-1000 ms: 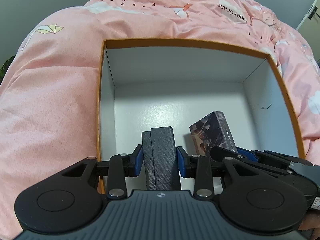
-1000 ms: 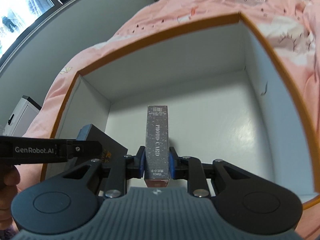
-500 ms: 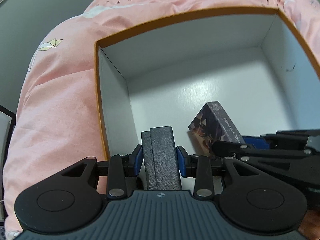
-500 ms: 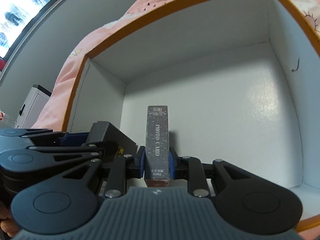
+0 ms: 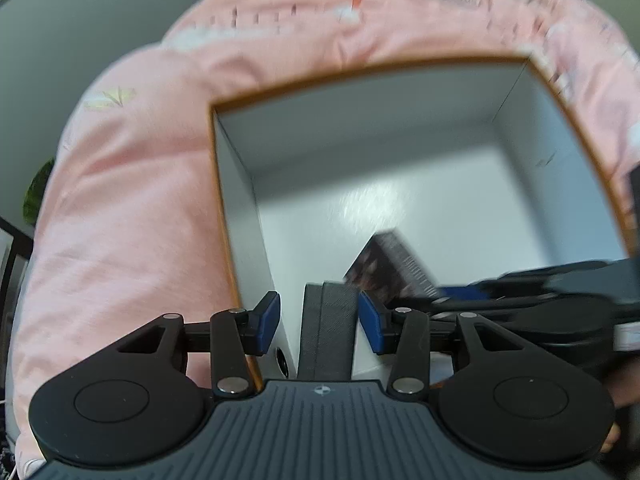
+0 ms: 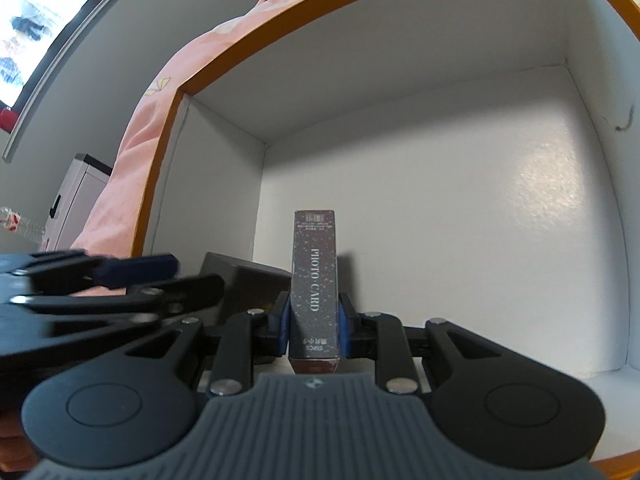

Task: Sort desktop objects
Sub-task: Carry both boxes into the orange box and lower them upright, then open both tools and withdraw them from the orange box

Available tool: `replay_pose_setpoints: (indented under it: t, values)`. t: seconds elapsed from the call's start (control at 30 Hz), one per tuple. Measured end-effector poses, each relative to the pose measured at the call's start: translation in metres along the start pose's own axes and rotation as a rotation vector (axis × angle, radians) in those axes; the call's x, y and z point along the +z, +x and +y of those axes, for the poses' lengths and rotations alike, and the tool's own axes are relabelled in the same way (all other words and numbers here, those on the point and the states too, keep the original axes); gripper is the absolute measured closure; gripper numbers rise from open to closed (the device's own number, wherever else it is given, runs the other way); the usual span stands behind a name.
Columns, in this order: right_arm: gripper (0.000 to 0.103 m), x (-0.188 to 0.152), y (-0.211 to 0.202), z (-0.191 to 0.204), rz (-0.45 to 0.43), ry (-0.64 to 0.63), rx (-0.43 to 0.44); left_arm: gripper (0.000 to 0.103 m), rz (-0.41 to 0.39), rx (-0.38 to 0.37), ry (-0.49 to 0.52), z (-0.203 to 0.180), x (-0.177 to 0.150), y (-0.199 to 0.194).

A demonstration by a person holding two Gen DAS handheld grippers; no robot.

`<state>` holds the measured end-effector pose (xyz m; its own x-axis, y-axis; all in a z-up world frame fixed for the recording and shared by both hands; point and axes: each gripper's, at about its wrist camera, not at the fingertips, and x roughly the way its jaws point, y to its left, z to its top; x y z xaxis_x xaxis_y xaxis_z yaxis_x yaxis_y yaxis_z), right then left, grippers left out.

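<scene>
My right tongs (image 6: 313, 330) clamped the photo card box (image 6: 314, 280), its long axis pointing ahead. My left tongs (image 5: 319, 318) were opening around the grey case (image 5: 329, 328), its lower end hidden.

A pink printed quilt (image 5: 132, 208) carries the orange-rimmed white box (image 5: 360, 76).

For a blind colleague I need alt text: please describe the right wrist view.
The right gripper is shut on an upright dark "PHOTO CARD" box inside a white storage box with an orange rim. At left, the blurred left gripper, its jaws opening, is beside a dark grey case.
</scene>
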<state>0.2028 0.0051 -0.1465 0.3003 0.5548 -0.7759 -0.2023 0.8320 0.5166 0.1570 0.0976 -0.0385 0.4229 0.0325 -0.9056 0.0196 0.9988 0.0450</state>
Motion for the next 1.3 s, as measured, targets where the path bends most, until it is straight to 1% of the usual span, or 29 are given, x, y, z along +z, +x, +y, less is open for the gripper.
replay_pose_setpoints:
  t: [0.07,0.2,0.27,0.37,0.4,0.47,0.53,0.6,0.67,0.77,0.9,0.97,1.03,1.13,1.2,1.3]
  values:
    - [0.078,0.000,0.004,0.006,0.008,-0.016,0.003,0.051,-0.055,-0.008,-0.021,0.006,-0.004,-0.015]
    - [0.078,0.000,0.008,0.011,0.020,-0.047,0.010,0.051,-0.088,0.001,-0.090,0.020,-0.012,-0.033]
    - [0.078,-0.001,0.010,0.014,0.025,-0.061,0.007,0.051,-0.074,-0.016,-0.129,0.029,-0.015,-0.034]
    - [0.078,0.000,0.013,0.020,0.036,-0.087,-0.003,0.052,-0.048,-0.064,-0.206,0.046,-0.019,-0.025]
    - [0.078,0.002,0.016,0.024,0.042,-0.094,-0.008,0.054,-0.040,-0.071,-0.228,0.050,-0.020,-0.021]
    - [0.078,0.004,0.019,0.025,0.059,-0.091,-0.010,0.057,-0.032,-0.077,-0.255,0.056,-0.022,-0.015]
    - [0.077,0.006,0.022,0.025,0.074,-0.081,-0.003,0.057,-0.032,-0.102,-0.279,0.059,-0.024,-0.013]
    - [0.073,0.008,0.022,0.022,0.076,-0.052,0.020,0.057,-0.034,-0.126,-0.312,0.063,-0.025,-0.011]
    - [0.069,0.005,0.019,0.021,0.091,-0.015,0.066,0.057,-0.039,-0.126,-0.337,0.065,-0.027,-0.011]
    - [0.068,0.003,0.015,0.013,0.103,0.027,0.126,0.057,-0.042,-0.138,-0.361,0.068,-0.029,-0.009]
    - [0.068,0.005,0.021,0.013,0.097,0.032,0.105,0.057,-0.043,-0.154,-0.389,0.070,-0.030,-0.006]
    - [0.070,0.005,0.023,0.014,0.102,0.035,0.115,0.059,-0.045,-0.162,-0.401,0.071,-0.031,-0.004]
    - [0.077,0.004,0.025,0.015,0.106,0.040,0.122,0.061,-0.043,-0.179,-0.416,0.072,-0.032,-0.002]
    - [0.081,0.001,0.030,0.016,0.113,0.052,0.133,0.066,-0.040,-0.205,-0.434,0.074,-0.033,0.002]
    - [0.082,0.000,0.032,0.015,0.116,0.076,0.147,0.069,-0.038,-0.199,-0.437,0.074,-0.034,0.004]
    - [0.083,0.000,0.033,0.010,0.121,0.112,0.168,0.070,-0.037,-0.201,-0.445,0.075,-0.035,0.005]
